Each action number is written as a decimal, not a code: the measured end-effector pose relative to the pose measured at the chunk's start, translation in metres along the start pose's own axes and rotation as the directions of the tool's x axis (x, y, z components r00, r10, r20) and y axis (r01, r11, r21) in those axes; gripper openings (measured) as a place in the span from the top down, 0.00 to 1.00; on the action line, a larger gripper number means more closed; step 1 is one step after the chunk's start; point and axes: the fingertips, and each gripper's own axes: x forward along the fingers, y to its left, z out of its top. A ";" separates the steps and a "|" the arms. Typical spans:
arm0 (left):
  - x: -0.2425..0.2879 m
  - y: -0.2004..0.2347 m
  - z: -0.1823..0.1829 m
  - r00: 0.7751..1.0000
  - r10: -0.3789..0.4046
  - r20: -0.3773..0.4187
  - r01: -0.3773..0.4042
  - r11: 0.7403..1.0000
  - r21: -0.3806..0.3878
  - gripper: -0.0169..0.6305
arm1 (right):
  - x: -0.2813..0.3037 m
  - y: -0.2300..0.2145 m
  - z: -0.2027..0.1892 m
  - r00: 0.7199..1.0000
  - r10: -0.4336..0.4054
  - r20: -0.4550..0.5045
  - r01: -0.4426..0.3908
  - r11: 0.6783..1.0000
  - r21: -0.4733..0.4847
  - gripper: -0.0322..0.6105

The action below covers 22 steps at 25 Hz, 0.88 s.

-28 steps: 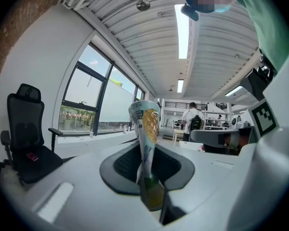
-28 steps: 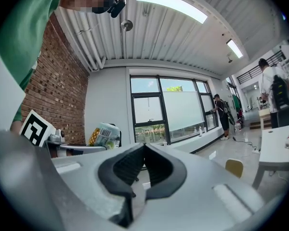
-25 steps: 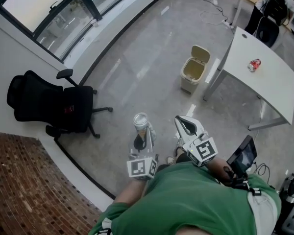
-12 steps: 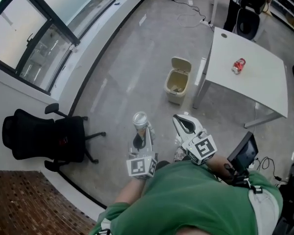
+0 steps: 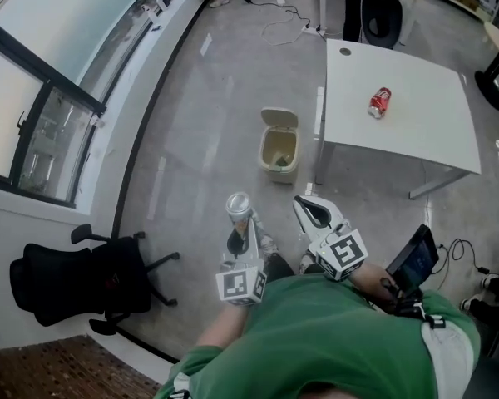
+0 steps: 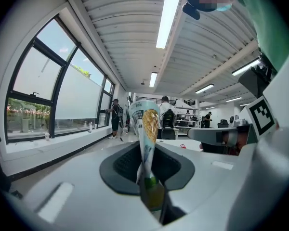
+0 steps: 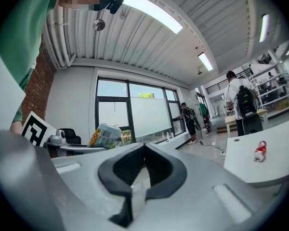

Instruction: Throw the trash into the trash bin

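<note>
Carrying step: left hand-held gripper (image 5: 237,238) clamps the paper cup (image 5: 239,209) near the open trash bin (image 5: 279,171), right hand-held gripper (image 5: 309,210) closed, empty; next, likely bring cup above the bin.

No word, brand or number can be read here. The cone-shaped paper wrapper with green and yellow print (image 6: 147,129) carries small lettering and a barcode, both too small to read. The red drink can (image 5: 379,103) on the white bench (image 5: 416,131) shows only a pale blur. The left hand-held gripper (image 5: 238,238) and the right hand-held gripper (image 5: 309,210) each carry a black-and-white square marker (image 5: 241,284), a pattern without letters.
</note>
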 end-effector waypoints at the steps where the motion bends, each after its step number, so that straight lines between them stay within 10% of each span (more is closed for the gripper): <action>1: 0.008 0.000 0.000 1.000 -0.013 -0.002 0.013 1.000 0.001 0.89 | 0.003 -0.006 0.000 1.000 -0.014 -0.001 0.014 1.000 0.001 0.95; 22: 0.206 0.074 0.016 0.945 -0.321 -0.060 0.319 0.947 -0.040 0.89 | 0.155 -0.099 0.015 0.952 -0.305 -0.032 0.305 0.952 -0.001 0.95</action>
